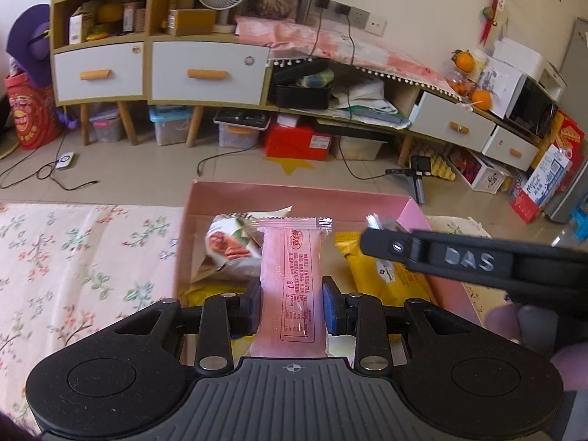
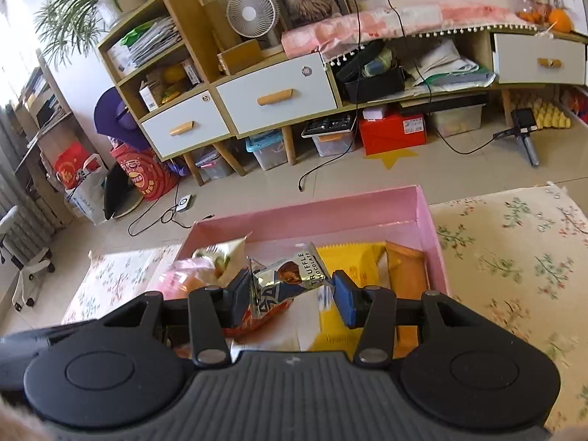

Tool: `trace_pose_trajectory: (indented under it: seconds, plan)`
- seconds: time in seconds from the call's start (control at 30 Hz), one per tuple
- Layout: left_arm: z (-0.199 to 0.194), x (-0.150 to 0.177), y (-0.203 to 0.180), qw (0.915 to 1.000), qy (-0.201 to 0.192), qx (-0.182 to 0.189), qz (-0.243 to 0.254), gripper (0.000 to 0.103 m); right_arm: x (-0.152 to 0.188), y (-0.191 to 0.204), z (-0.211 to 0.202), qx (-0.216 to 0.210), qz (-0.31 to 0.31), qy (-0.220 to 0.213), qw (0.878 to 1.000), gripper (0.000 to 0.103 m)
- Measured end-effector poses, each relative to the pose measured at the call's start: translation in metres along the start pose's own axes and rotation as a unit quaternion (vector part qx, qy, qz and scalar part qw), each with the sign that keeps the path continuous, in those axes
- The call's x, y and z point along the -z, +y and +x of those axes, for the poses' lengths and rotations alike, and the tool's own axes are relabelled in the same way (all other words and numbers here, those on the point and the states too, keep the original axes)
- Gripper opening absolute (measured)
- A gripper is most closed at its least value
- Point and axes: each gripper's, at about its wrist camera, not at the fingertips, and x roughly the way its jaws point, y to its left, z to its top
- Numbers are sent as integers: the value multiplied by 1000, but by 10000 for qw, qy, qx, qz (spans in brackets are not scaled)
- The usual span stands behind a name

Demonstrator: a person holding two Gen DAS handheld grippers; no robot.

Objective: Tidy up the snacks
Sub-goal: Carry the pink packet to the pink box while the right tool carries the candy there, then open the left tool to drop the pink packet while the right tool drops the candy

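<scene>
Pink wrapper, long and narrow, sits clamped between the blue pads of the left gripper (image 1: 292, 305); this pink snack bar (image 1: 290, 275) runs lengthwise straight ahead of the tool, its crimped far end pointing toward the back wall of the pink box (image 1: 294, 193); the bar hangs over the box's left half, above a white packet with a red picture (image 1: 228, 246) that lies inside; a yellow packet (image 1: 386, 275) lies just to the right

Seen from the right wrist, the right gripper (image 2: 290, 294) is closed on a shiny truffle chocolate bag (image 2: 290, 275) — the bag sits crosswise and tilted between the pads, crumpled where they press it; it hangs over the middle of the same box, with yellow and orange packets (image 2: 404, 268) lying flat along the right side

Both held snacks are already above the box, which rests on a floral cloth (image 1: 84, 257); the right tool's arm crosses close on the left tool's right side, so the two are near each other — my guess is each needs only to lower and let go, the bar kept parallel to the box's side walls
</scene>
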Motion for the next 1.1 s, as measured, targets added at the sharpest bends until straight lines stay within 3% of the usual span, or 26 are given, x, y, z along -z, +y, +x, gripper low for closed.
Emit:
trace_pose_trajectory:
  seconds: [0.37,0.4,0.47,0.63,1.1]
  plan:
    - [16,5,3,9999,-10,21,139,33,-3,3,21,76,14,90,9999,47]
    - [15,5,3,9999,-13,28,158,35,-1,4,21,86,-2,80,9999,49]
    - [12,6,4,9998,-56,21,168,57,-2,5,20,151,-16,46,9999,57]
    - [1,6,6,9997,-114,70,209,74,-4,7,11,214,-13,26,9998,72]
    - [-47,26,-2,9996,-41,62,287,86,9,11,-34,376,-214,-50,9991,86]
